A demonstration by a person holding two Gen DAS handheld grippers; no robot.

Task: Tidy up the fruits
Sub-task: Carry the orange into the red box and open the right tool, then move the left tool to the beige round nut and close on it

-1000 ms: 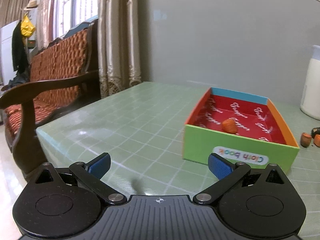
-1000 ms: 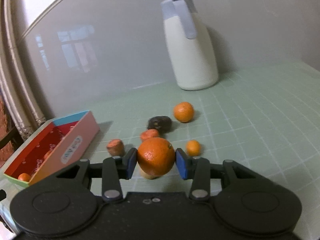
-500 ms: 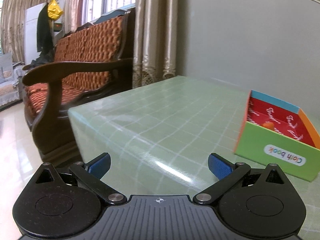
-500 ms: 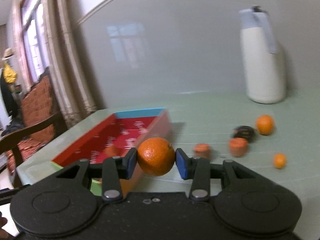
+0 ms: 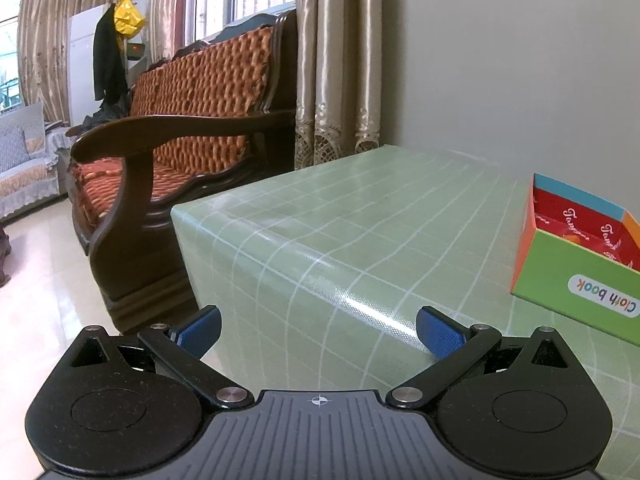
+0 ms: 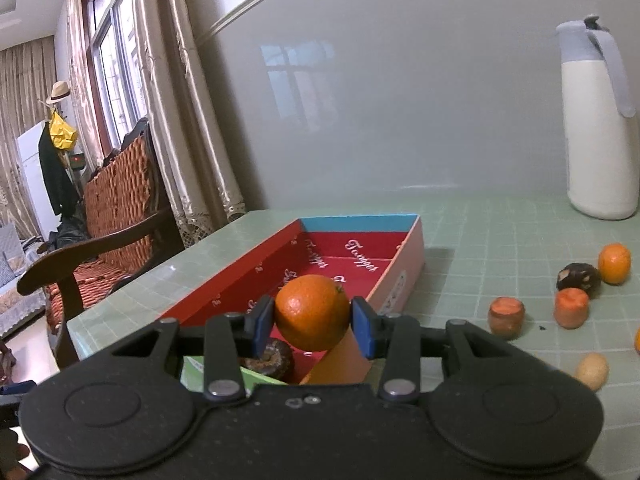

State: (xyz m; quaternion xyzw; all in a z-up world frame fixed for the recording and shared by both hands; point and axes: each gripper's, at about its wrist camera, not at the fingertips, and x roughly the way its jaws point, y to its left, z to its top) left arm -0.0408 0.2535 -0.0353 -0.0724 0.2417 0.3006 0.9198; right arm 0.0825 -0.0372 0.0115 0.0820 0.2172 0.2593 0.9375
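Orange [image 6: 312, 312] clamped in right tongs [image 6: 313, 322] above red-lined box [image 6: 352, 250]; left tongs [image 5: 318, 330] spread wide, nothing between, over green desk [image 5: 360, 220] corner.

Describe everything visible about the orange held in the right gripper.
The orange is round, bright orange, with finely dimpled peel and a small dark stem scar at its upper right. It looks whole and undamaged. It is clamped at its sides between the blue pads of the right gripper, off any surface, in front of the open box with the red printed lining. Only the pads touch it.
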